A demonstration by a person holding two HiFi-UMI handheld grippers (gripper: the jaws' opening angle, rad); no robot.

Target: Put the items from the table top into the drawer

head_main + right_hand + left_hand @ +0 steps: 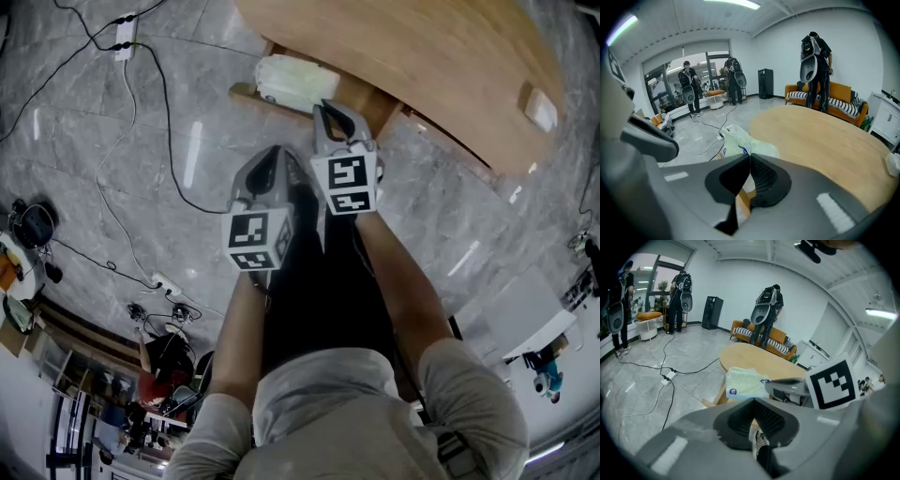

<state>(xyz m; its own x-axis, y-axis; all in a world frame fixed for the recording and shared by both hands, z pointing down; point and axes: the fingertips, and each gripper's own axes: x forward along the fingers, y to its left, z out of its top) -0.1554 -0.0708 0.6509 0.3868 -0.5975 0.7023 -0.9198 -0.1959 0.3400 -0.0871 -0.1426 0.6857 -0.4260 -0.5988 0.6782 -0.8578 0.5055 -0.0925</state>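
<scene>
The left gripper [753, 403] and right gripper [749, 157] both have their jaws clenched and empty, near the worktop [422, 56]. The pale soft package [295, 82] lies in the open drawer [246, 91] under the worktop's edge.

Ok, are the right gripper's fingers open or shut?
Shut: on the right gripper, the fingers meet at the tips, with nothing between them.

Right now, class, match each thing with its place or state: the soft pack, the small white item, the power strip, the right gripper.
Things: 1 soft pack; 2 small white item; 3 power strip; 4 right gripper.
Places or states: A on the grey floor; B jaws shut, nothing held; C on the wooden table top; D pale green, just past the table's edge.
Pairs: 1-D; 2-C; 3-A; 4-B.
</scene>
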